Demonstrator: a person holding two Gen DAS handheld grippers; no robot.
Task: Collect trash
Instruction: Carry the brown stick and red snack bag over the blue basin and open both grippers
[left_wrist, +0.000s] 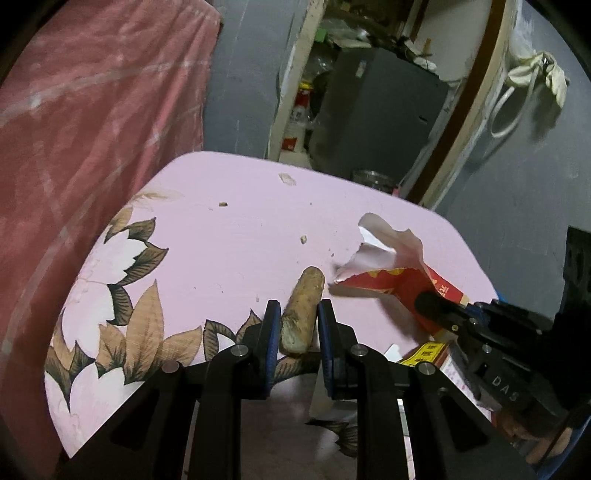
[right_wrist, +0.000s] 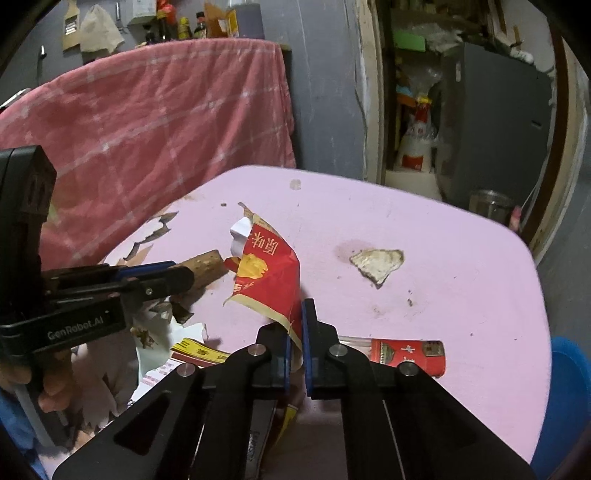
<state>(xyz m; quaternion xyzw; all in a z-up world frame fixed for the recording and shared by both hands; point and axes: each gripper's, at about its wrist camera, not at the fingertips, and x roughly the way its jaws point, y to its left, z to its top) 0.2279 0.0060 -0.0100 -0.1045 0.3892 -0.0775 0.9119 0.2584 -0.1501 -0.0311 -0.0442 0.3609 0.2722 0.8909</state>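
Observation:
My left gripper (left_wrist: 295, 314) is shut on a brown corn cob (left_wrist: 303, 306), held just above the pink table (left_wrist: 221, 240). It also shows in the right wrist view (right_wrist: 173, 275) with the cob (right_wrist: 207, 264) sticking out. My right gripper (right_wrist: 295, 325) is shut on a torn red and white snack wrapper (right_wrist: 269, 273), lifted off the table. The wrapper (left_wrist: 384, 266) and right gripper (left_wrist: 436, 306) show at the right of the left wrist view.
A red cigarette pack (right_wrist: 406, 352) lies near the front edge. A grey torn scrap (right_wrist: 376, 264) and crumbs (left_wrist: 303, 239) lie on the table. More paper packaging (right_wrist: 184, 354) lies front left. A pink cloth (right_wrist: 147, 129) hangs behind. A blue bin (right_wrist: 569, 398) is at the right.

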